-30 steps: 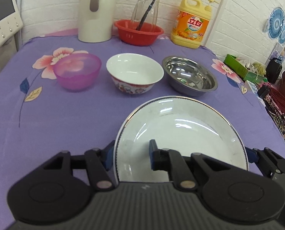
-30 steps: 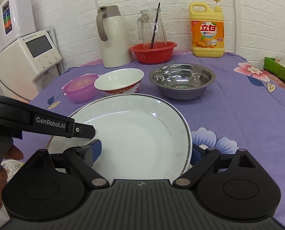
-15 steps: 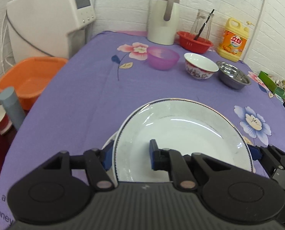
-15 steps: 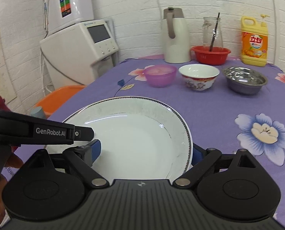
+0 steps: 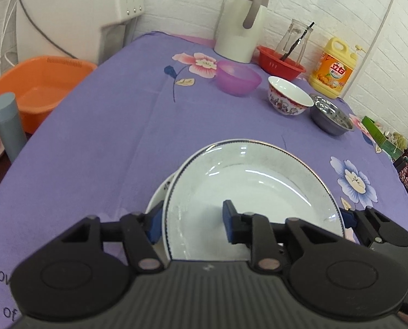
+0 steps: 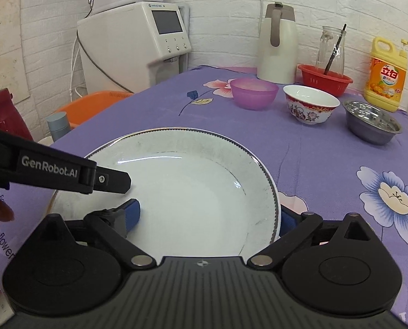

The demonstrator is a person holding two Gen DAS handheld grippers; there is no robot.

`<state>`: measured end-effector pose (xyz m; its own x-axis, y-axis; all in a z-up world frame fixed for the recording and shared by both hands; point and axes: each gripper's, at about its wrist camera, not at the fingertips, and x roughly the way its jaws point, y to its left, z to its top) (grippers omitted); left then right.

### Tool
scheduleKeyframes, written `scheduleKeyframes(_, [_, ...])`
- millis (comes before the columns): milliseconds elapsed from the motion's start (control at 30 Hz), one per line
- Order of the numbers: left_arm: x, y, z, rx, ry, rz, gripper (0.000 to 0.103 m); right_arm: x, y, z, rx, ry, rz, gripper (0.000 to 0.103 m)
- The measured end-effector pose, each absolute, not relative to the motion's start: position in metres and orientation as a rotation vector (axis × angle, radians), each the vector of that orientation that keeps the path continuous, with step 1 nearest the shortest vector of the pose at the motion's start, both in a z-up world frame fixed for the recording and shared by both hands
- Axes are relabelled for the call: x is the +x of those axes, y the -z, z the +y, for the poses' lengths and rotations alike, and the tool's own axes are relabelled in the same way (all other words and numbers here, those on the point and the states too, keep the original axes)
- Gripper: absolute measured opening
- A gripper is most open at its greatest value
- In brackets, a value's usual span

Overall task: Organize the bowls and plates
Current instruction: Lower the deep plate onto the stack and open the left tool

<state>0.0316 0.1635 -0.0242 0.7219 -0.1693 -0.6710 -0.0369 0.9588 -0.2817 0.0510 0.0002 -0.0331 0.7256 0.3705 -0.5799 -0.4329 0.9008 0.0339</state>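
A large white plate (image 5: 258, 189) with a dark rim is held between both grippers, low over the near part of the purple table. My left gripper (image 5: 190, 223) is shut on its left rim. My right gripper (image 6: 209, 216) is shut on its right rim (image 6: 272, 192). A second white plate (image 5: 160, 192) peeks out under the left edge. A purple bowl (image 5: 238, 81), a patterned white bowl (image 5: 288, 100) and a steel bowl (image 5: 331, 118) stand in a row at the far side.
A white kettle (image 5: 242, 38), a red basket (image 5: 282, 65) with a glass jug and a yellow detergent bottle (image 5: 334, 71) line the back wall. An orange basin (image 5: 36, 87) and a grey cylinder (image 5: 8, 126) sit off the table's left edge.
Both grippers have carried the plate back and down toward the near table edge, away from the bowls. A second plate now shows beneath it.
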Motion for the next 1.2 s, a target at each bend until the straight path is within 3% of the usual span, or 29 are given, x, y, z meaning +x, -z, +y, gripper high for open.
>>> scheduleKeyframes(67, [0.031, 0.022, 0.164, -0.290, 0.089, 0.767, 0.052, 0.052, 0.031, 0.000, -0.116, -0.464, 0.646, 0.103])
scheduleKeyframes(100, [0.030, 0.021, 0.164, -0.299, 0.093, 0.768, 0.055, 0.052, 0.031, -0.001, -0.118, -0.464, 0.651, 0.103])
scheduleKeyframes(300, [0.032, 0.018, 0.163, -0.292, 0.098, 0.784, 0.058, 0.054, 0.026, -0.007, -0.074, -0.460, 0.626, 0.103])
scheduleKeyframes(433, [0.032, 0.016, 0.159, -0.247, 0.126, 0.838, 0.068, 0.057, 0.027, -0.013, -0.067, -0.446, 0.626, 0.103])
scheduleKeyframes(733, [0.045, 0.007, 0.147, -0.033, 0.181, 0.944, 0.070, 0.060, 0.034, -0.021, -0.063, -0.436, 0.647, 0.103])
scheduleKeyframes(900, [0.039, -0.009, 0.139, 0.116, 0.129, 0.864, 0.074, 0.060, 0.035, -0.026, -0.040, -0.445, 0.656, 0.103])
scheduleKeyframes(1200, [0.055, -0.013, 0.131, 0.021, 0.134, 0.798, 0.074, 0.064, 0.028, -0.043, 0.018, -0.443, 0.643, 0.103])
